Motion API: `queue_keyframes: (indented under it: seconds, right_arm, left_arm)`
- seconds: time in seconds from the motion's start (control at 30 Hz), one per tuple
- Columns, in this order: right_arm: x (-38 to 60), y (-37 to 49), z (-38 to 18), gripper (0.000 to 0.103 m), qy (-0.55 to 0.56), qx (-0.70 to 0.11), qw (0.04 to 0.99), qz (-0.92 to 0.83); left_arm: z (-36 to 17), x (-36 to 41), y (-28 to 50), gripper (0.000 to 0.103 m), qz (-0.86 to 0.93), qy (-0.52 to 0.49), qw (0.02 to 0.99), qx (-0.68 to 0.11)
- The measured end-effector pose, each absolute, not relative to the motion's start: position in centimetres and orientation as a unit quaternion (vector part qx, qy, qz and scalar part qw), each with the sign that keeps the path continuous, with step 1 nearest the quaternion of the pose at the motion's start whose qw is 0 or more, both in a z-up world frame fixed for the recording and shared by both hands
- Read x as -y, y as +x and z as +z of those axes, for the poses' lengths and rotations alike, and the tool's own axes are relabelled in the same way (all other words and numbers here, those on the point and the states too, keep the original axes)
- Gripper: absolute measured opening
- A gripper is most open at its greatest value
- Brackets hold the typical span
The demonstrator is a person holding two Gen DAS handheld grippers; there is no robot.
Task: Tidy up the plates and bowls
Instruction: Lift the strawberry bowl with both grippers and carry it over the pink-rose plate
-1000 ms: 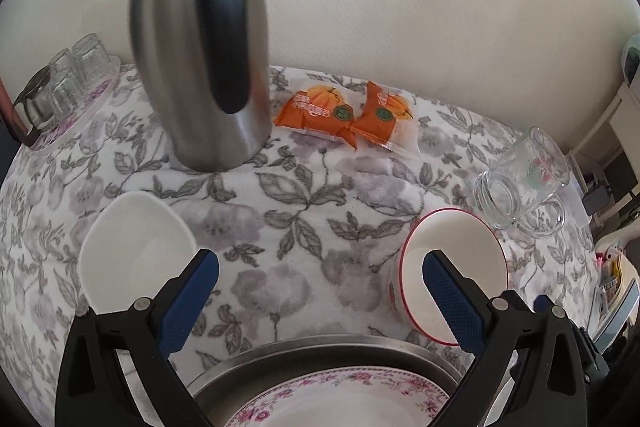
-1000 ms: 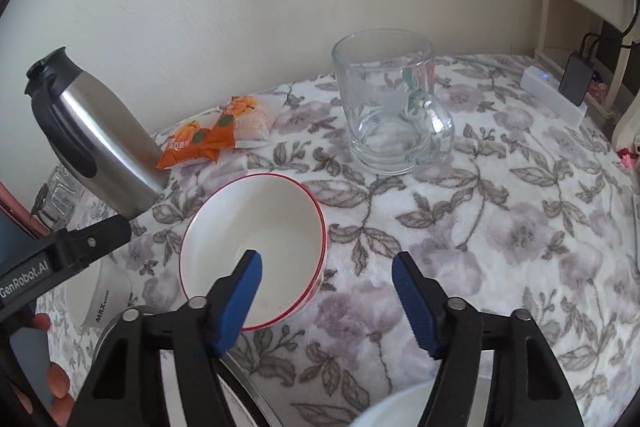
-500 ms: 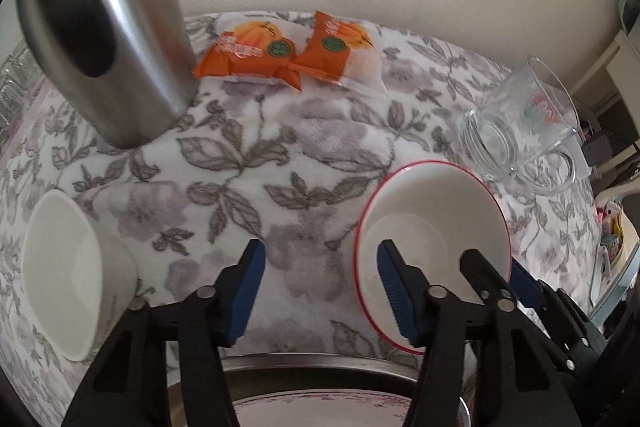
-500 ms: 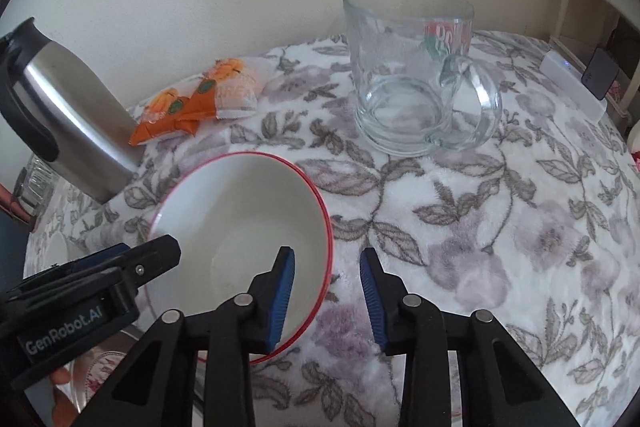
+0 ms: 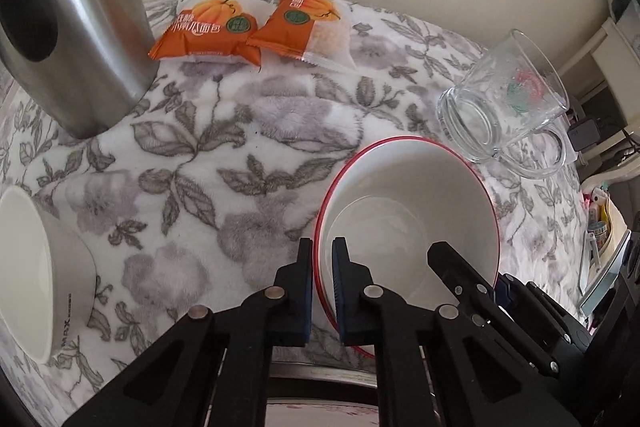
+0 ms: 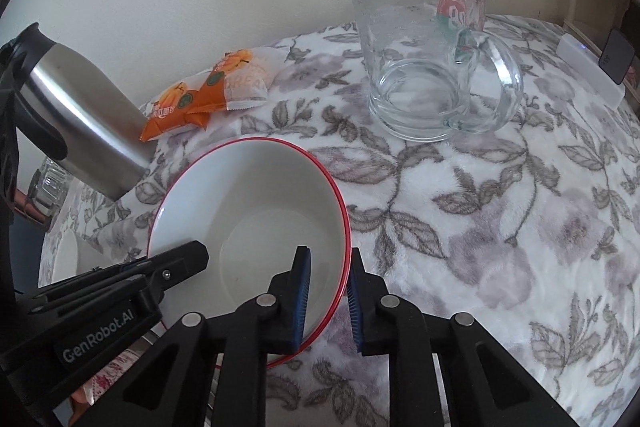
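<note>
At the bottom edge of the left wrist view, a steel rim (image 5: 320, 373) and a sliver of a pink-flowered plate (image 5: 320, 415) show between the gripper arms, mostly cut off; whether the plate sits inside that rim is hard to tell. Just beyond, the left gripper (image 5: 322, 287) is clamped on the 9 o'clock rim of the red-rimmed bowl (image 5: 408, 211), one blue pad inside and one outside. The right gripper (image 6: 328, 301) pinches the same bowl (image 6: 256, 211) on its 4 o'clock rim, as seen from the right wrist. The bowl is glossy white ceramic, round and deep, and appears tipped toward the left camera, its underside hidden by the gripper arms.

At 9 o'clock in the left view a plain white bowl (image 5: 36, 275) is cut by the frame, small grey lettering on its side. The counter (image 5: 224, 155) wears a fleecy white cloth printed with grey leaves and flowers.

Farther out, at 1 o'clock in the right view, stands a clear glass mug (image 6: 428, 67) with a red-green logo. Two orange snack packets (image 5: 256, 27) lie by the wall at 12 o'clock, and a brushed-steel thermos jug (image 5: 76, 19) stands at 10 o'clock, its top cropped. Small glasses (image 6: 50, 183) behind it are blurred.
</note>
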State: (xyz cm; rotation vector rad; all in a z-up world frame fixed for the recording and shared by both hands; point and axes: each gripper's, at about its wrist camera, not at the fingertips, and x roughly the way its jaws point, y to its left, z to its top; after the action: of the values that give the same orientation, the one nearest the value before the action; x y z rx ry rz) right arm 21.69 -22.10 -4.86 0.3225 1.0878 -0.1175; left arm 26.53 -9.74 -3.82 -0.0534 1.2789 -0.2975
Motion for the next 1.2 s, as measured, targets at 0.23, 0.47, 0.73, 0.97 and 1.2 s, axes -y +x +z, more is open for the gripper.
queue_keyframes:
  seconds: [0.23, 0.47, 0.73, 0.97, 1.2]
  right_arm:
    - [22.4, 21.0, -3.3, 0.019, 0.157, -0.482, 0.860, -0.062]
    - [21.5, 19.5, 0.3, 0.019, 0.150, -0.446, 0.880, -0.056]
    - [19.7, 15.3, 4.2, 0.019, 0.139, -0.422, 0.894, -0.053]
    - [18.4, 12.0, 6.0, 0.019, 0.147, -0.420, 0.895, -0.042]
    - [17.0, 9.2, 8.1, 0.019, 0.136, -0.407, 0.903, -0.032]
  left_arm:
    - [-2.8, 9.7, 26.4, 0.009, -0.152, -0.036, 0.808, -0.569]
    - [1.6, 9.1, 24.5, 0.009, -0.155, -0.035, 0.837, -0.523]
    - [5.1, 7.3, 20.6, 0.009, -0.147, -0.048, 0.849, -0.504]
    - [6.4, 5.2, 16.9, 0.009, -0.134, -0.073, 0.854, -0.497]
    - [7.4, 3.2, 13.5, 0.009, -0.134, -0.119, 0.854, -0.488]
